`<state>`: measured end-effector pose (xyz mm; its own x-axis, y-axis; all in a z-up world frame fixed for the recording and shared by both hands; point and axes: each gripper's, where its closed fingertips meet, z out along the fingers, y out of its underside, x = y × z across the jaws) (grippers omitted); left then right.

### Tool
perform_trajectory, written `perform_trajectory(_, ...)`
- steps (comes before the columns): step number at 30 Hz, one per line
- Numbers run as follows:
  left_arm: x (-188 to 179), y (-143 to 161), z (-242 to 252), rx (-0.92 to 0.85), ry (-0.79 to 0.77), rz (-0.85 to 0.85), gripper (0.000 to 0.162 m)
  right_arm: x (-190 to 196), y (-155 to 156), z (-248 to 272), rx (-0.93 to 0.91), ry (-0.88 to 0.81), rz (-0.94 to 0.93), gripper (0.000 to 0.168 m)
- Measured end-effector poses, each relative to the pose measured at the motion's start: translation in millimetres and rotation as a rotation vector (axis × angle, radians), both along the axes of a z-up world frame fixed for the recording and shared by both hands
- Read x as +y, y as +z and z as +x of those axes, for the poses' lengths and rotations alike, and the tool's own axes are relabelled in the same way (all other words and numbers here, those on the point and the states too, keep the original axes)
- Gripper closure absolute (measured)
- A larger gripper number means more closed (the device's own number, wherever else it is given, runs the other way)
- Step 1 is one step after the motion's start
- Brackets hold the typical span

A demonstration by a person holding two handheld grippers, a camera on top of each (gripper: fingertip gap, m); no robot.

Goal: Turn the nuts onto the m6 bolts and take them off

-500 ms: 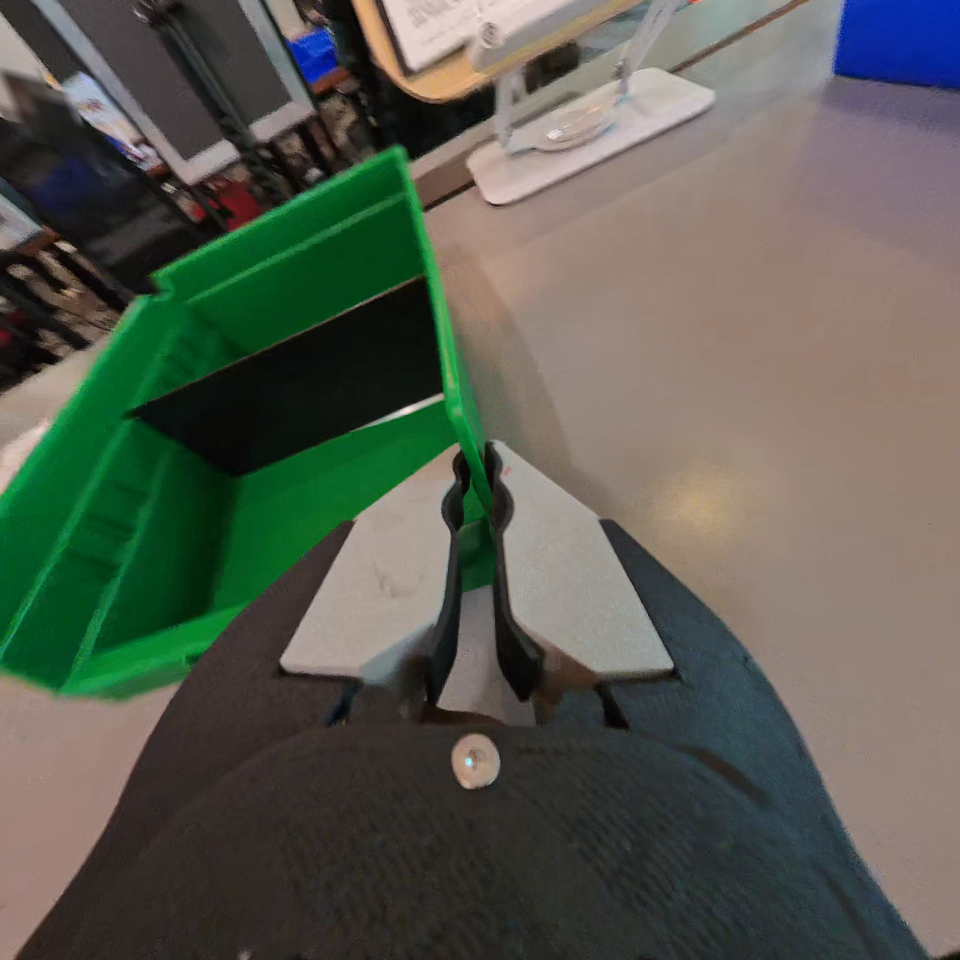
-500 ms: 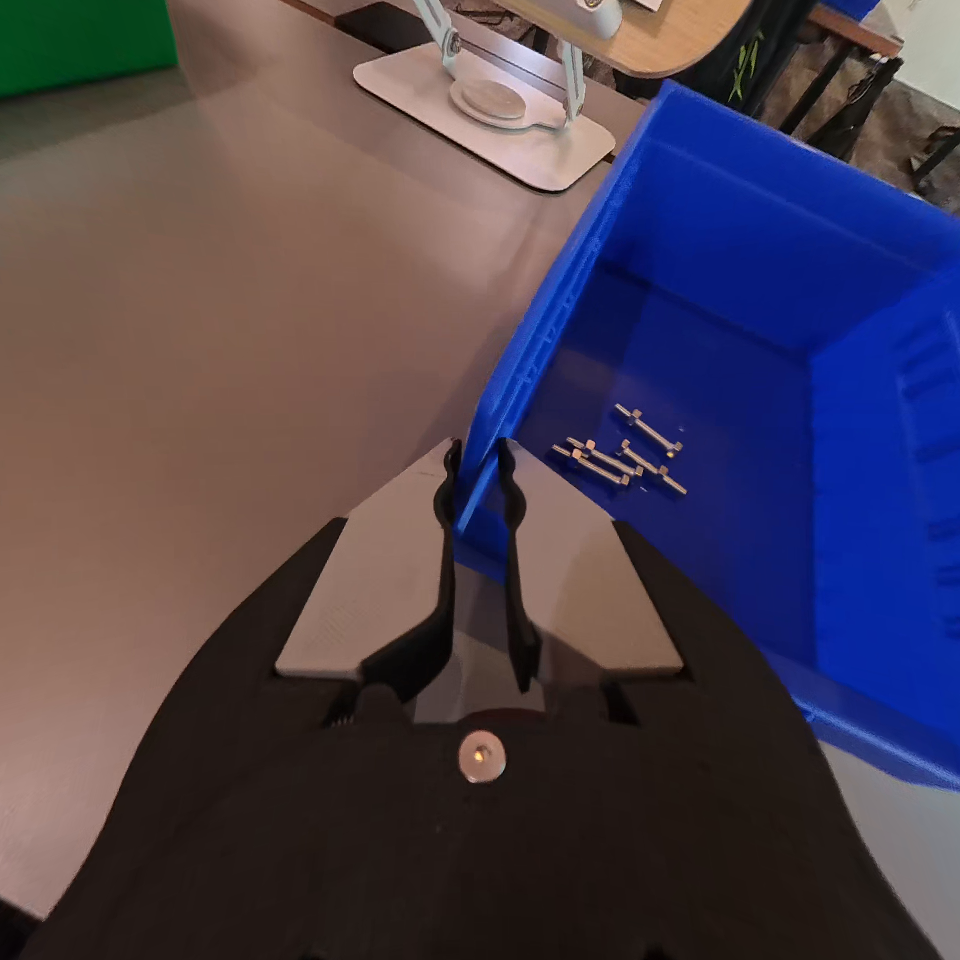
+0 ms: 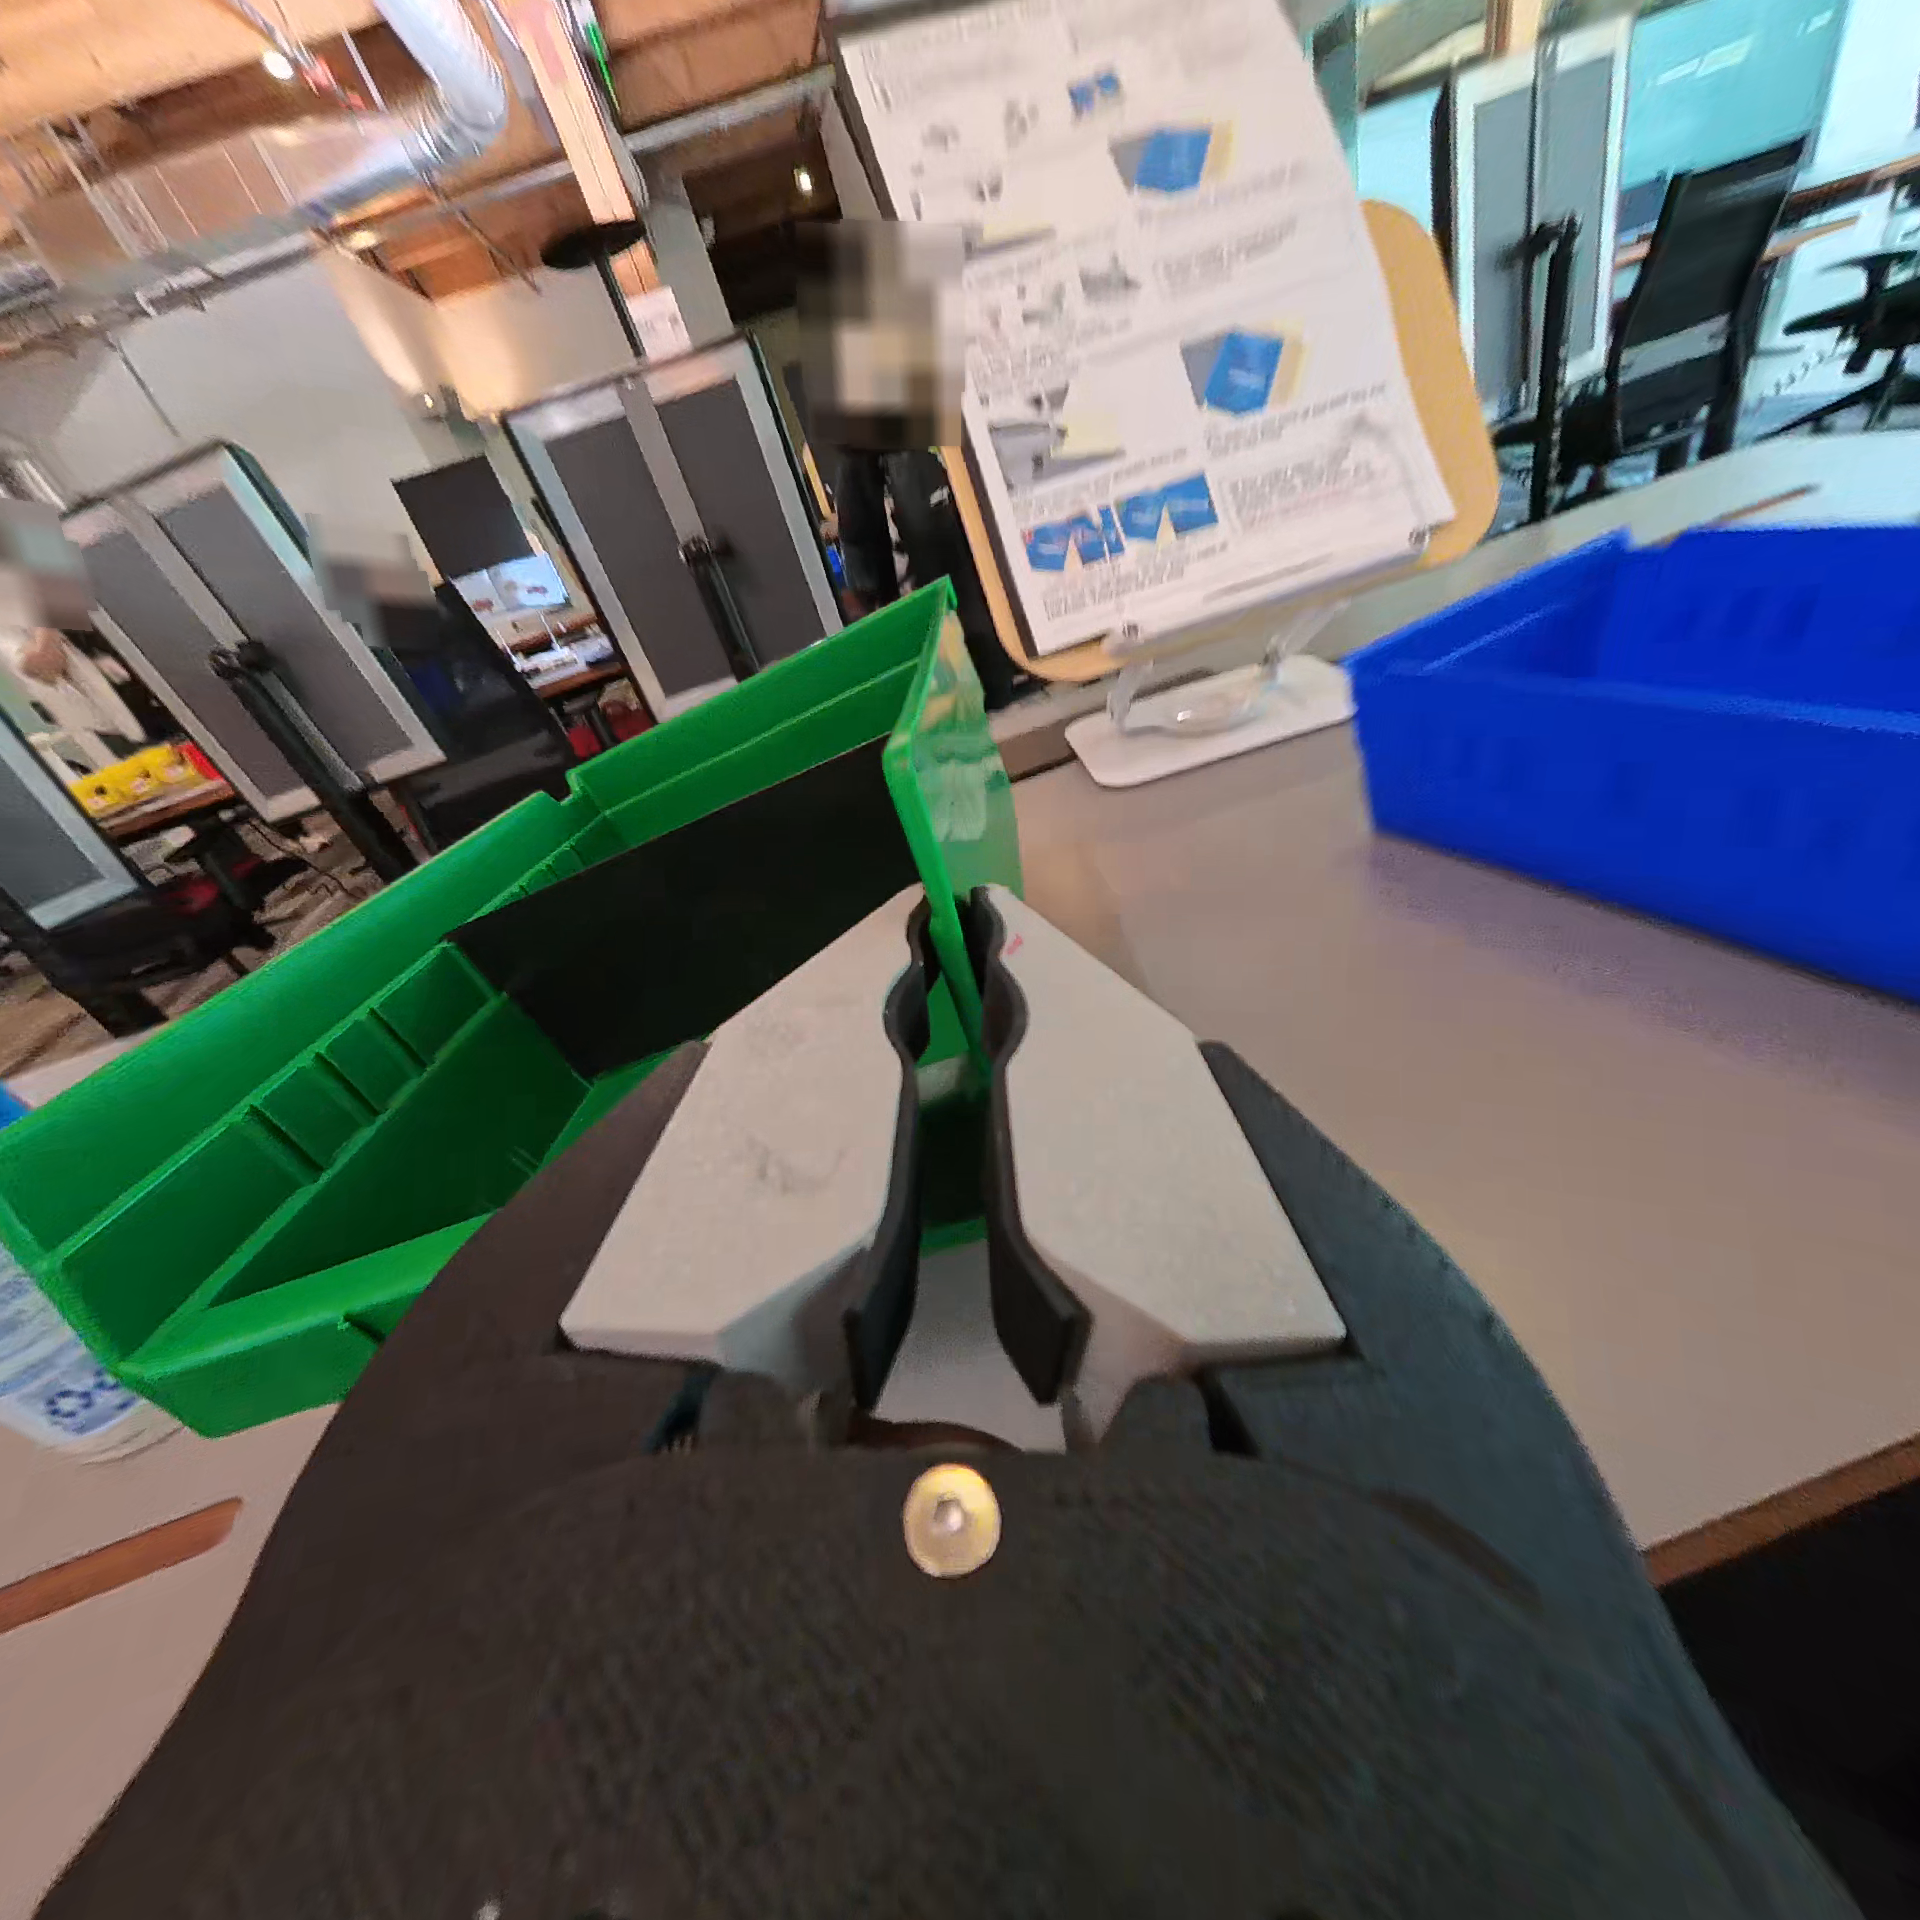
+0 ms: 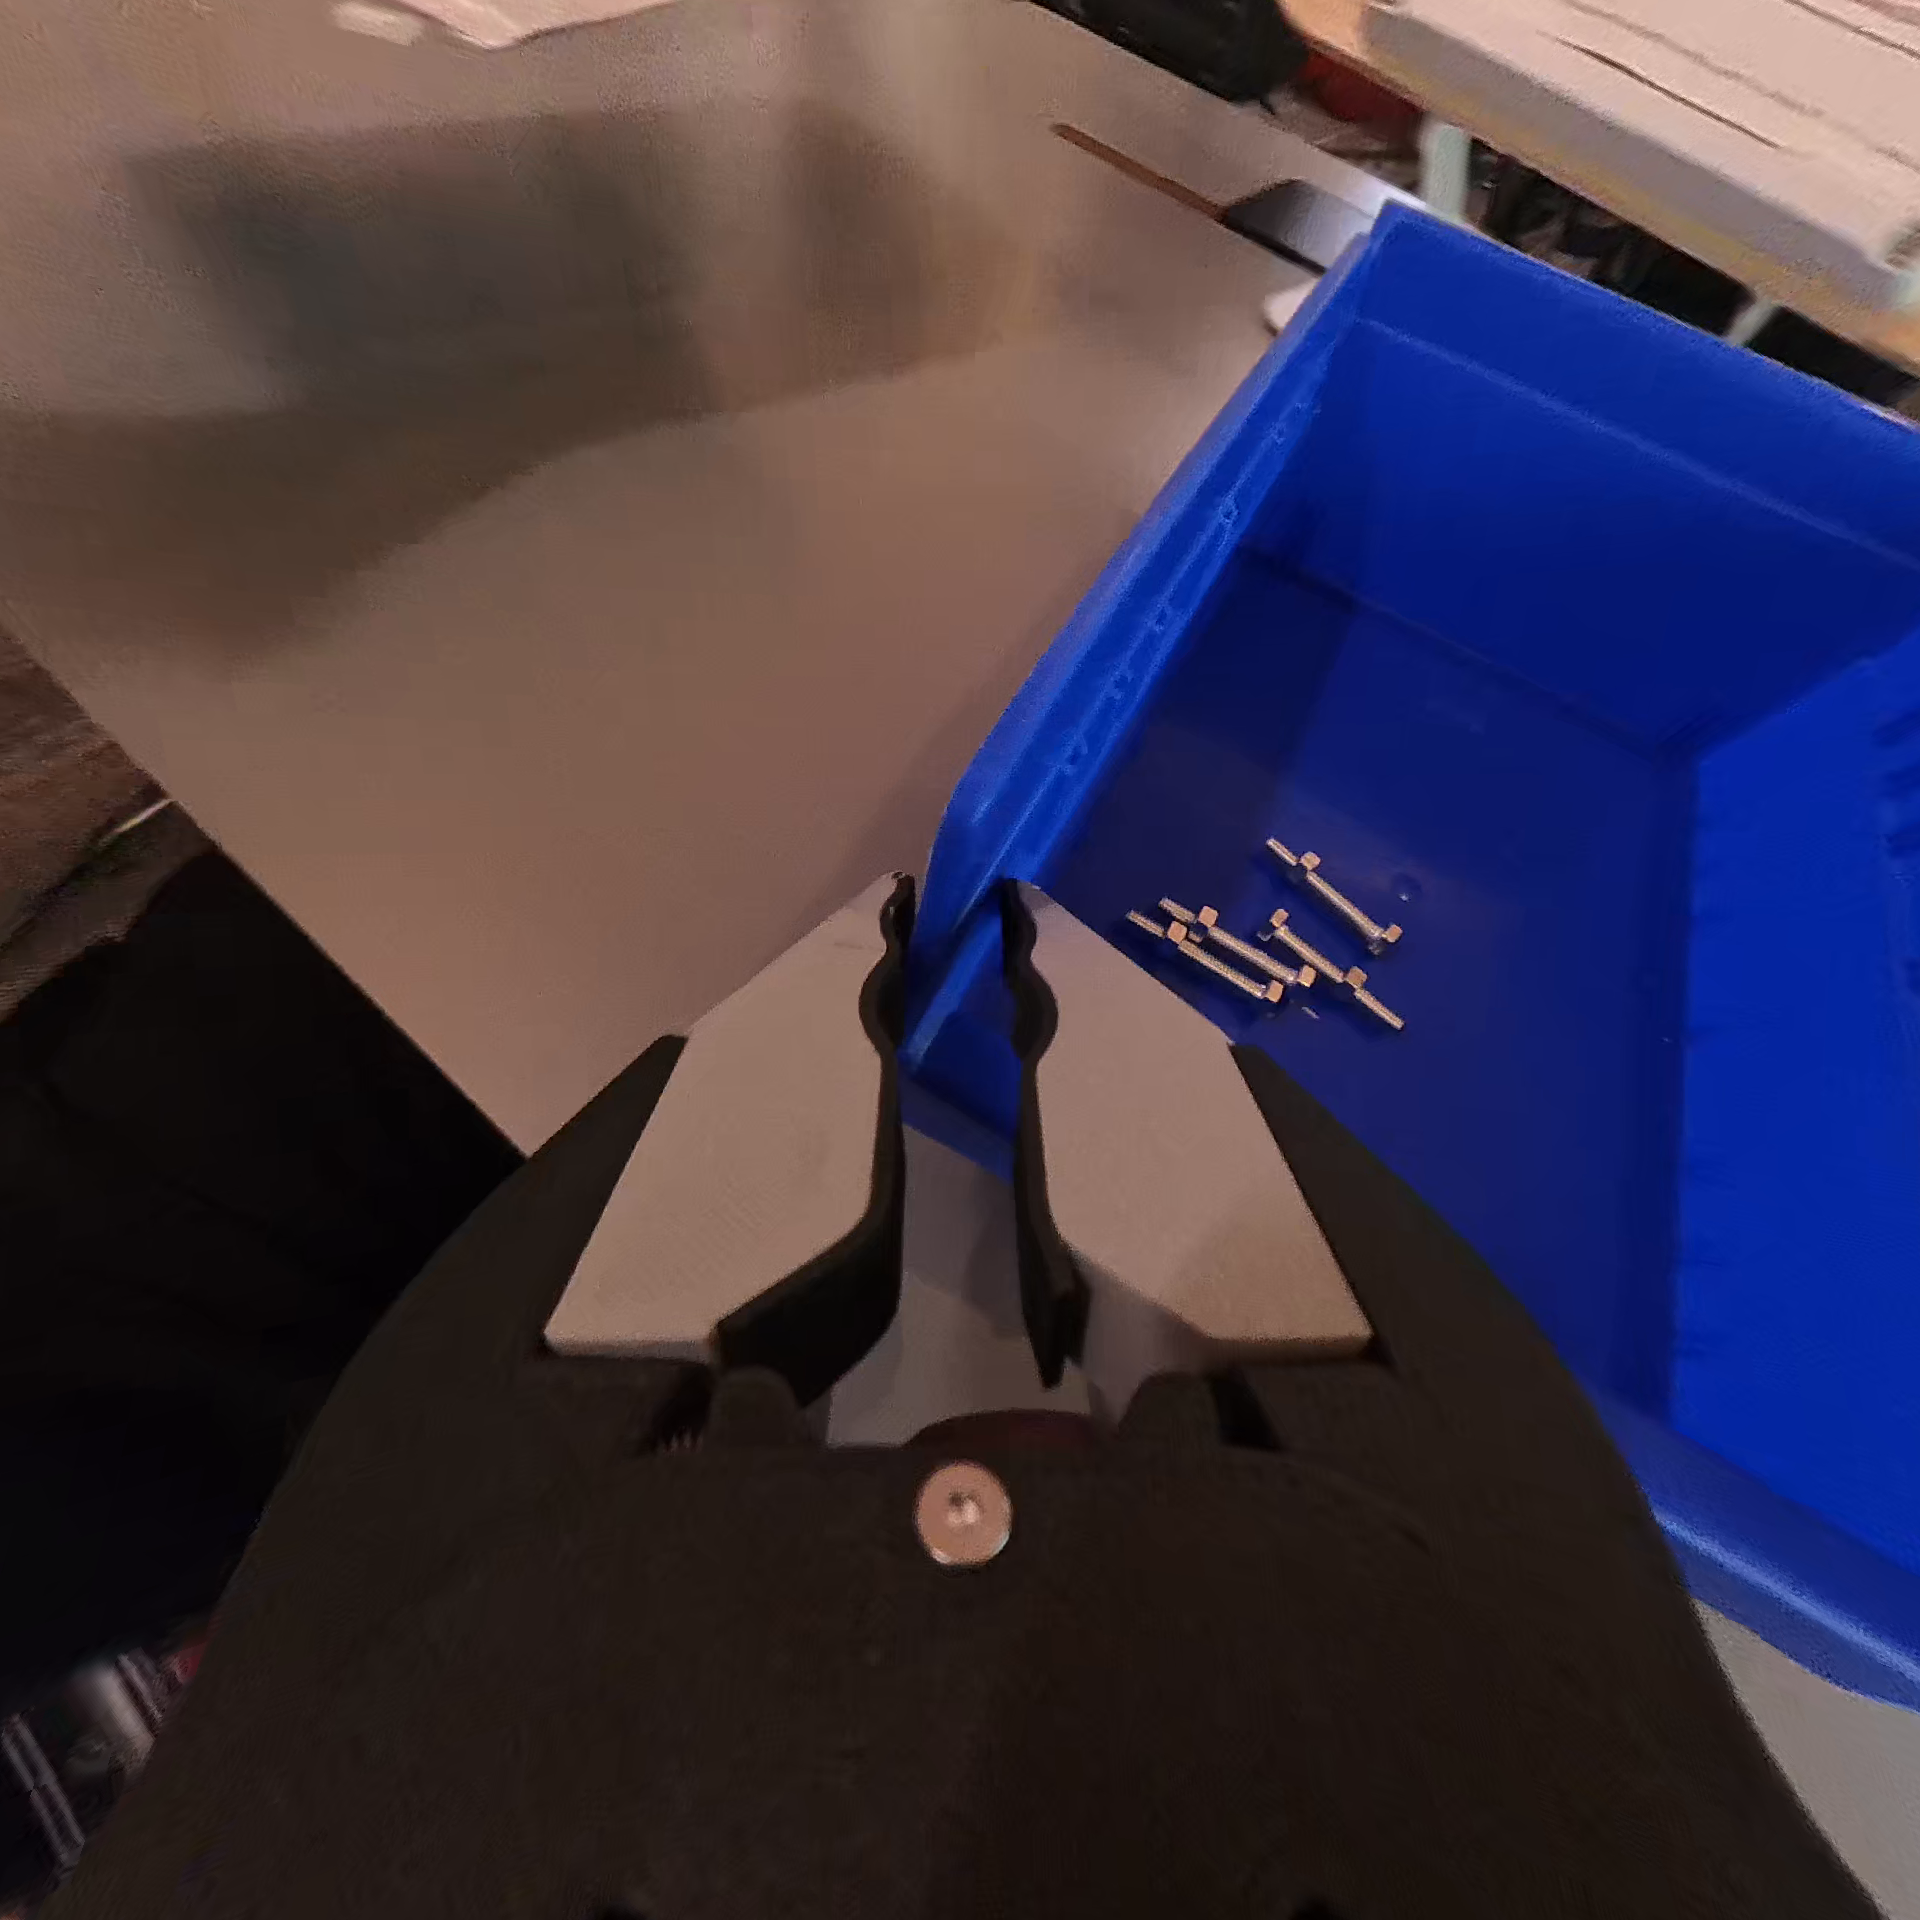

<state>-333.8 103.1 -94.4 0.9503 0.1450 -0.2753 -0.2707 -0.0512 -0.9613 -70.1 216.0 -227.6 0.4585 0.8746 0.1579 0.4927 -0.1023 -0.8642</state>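
My left gripper (image 3: 951,909) is shut on the right side wall of a green bin (image 3: 312,1122), which has a black divider (image 3: 686,935) across it; what lies inside is hidden. My right gripper (image 4: 951,899) is shut on the near-left corner wall of a blue bin (image 4: 1143,665). Several silver bolts with nuts on them (image 4: 1273,940) lie on the blue bin's floor, just right of my right gripper. The blue bin also shows in the left wrist view (image 3: 1642,769), far right on the grey table (image 3: 1403,1091).
A white sign on a clear stand (image 3: 1205,707) stands behind the bins. The table's front edge (image 3: 1766,1527) runs close at the lower right. In the right wrist view the table edge (image 4: 312,935) drops off at the left. Chairs and cabinets stand beyond the table. My right fingertips sit around 30 centimetres from my left ones.
Both grippers keep their hold on the bins. The left view has tilted up, so the room and the blue bin show. The right view has swung towards the table's near edge.
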Motion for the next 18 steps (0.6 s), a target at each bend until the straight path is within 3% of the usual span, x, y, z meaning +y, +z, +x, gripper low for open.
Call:
perform_trajectory(7, -45, 66, 13, 0.097, -0.003, 0.143, 0.159, -57, 1, -143, 0.049, 0.147, -0.045, 0.154)
perform_trajectory(12, -56, 81, 8, 0.099, 0.007, 0.173, 0.159, -77, 10, -250, 0.140, 0.209, -0.129, 0.150)
perform_trajectory(15, -56, 81, 0, 0.072, 0.020, 0.172, 0.160, -86, 40, -256, 0.207, 0.253, -0.111, 0.140)
perform_trajectory(18, -49, 80, 8, 0.098, 0.004, 0.164, 0.160, -67, 72, -206, 0.255, 0.234, 0.007, 0.140)
